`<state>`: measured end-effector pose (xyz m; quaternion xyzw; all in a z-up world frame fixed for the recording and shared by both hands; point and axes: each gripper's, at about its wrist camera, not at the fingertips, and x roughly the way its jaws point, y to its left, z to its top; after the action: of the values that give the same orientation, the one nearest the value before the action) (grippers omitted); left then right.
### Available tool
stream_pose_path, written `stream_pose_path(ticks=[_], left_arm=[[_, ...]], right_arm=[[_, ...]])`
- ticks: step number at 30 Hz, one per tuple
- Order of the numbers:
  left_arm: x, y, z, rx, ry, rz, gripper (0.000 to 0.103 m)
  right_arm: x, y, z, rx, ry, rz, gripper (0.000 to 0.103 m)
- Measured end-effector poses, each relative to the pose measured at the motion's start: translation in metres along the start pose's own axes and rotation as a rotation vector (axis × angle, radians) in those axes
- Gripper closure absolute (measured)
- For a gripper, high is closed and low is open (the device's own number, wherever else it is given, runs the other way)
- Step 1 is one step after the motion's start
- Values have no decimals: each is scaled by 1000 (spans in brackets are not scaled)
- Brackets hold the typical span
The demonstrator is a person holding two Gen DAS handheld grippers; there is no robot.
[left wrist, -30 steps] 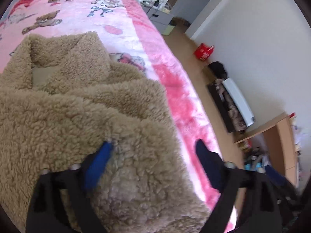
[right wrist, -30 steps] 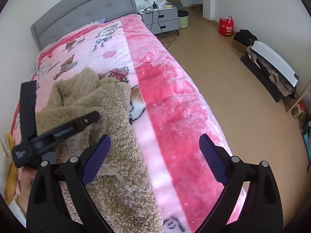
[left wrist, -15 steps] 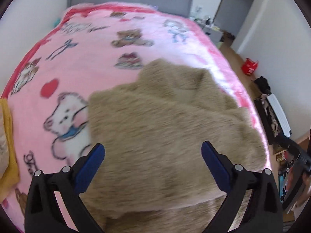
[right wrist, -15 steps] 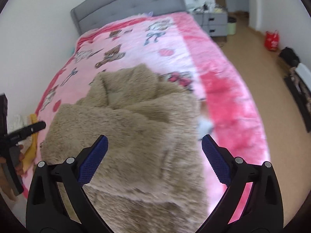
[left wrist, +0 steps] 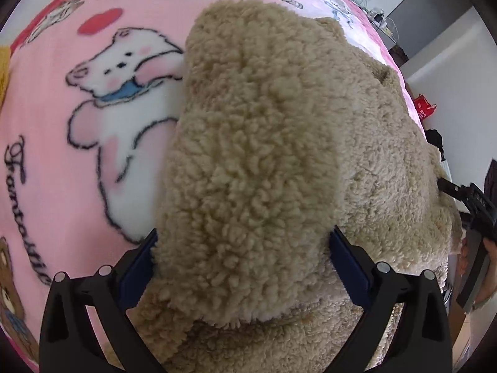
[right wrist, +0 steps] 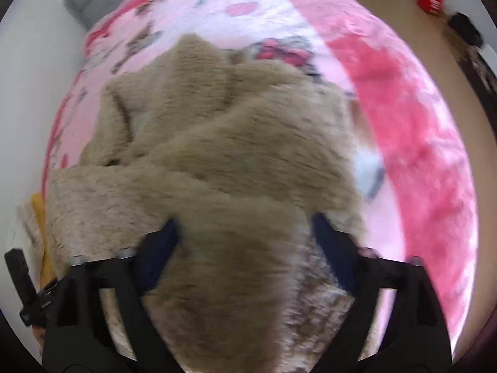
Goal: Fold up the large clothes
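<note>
Bedding comes first: a pink plush blanket printed with cartoon bears (left wrist: 93, 161) covers the bed and gives me a broad, soft surface to fold on. On it lies the tan, shaggy fleece coat (left wrist: 279, 143), bunched into thick overlapping layers, its near edge closest to me. My left gripper (left wrist: 242, 258) straddles a raised fold of that coat, jaws spread wide with pile filling the gap but not pinched, presumably to take a deep bite. My right gripper (right wrist: 245, 248), blurred, likewise sits spread over the near edge, nothing clamped. Judging by this, the grasp for the next fold is not yet made.
</note>
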<state>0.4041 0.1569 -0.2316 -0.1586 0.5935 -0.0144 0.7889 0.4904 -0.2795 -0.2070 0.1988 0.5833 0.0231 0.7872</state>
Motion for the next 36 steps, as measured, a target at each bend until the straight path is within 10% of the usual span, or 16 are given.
stream_pose_path(ticks=[4, 11, 15, 22, 28, 36], left_arm=[[0, 0, 0, 33, -1, 9, 4], [4, 0, 2, 40, 0, -4, 4], [3, -3, 0, 37, -14, 1, 4], [-12, -20, -10, 22, -69, 23, 4], [1, -37, -9, 52, -23, 67, 4], [-17, -25, -2, 51, -62, 44, 4]], right_arm=[[2, -9, -10, 36, 63, 68, 19], [16, 6, -3, -29, 90, 131, 76], [-1, 31, 8, -156, 35, 75, 82], [-63, 89, 50, -359, -113, -47, 83], [15, 10, 26, -123, 67, -125, 82], [-8, 6, 13, -22, -104, -56, 45]])
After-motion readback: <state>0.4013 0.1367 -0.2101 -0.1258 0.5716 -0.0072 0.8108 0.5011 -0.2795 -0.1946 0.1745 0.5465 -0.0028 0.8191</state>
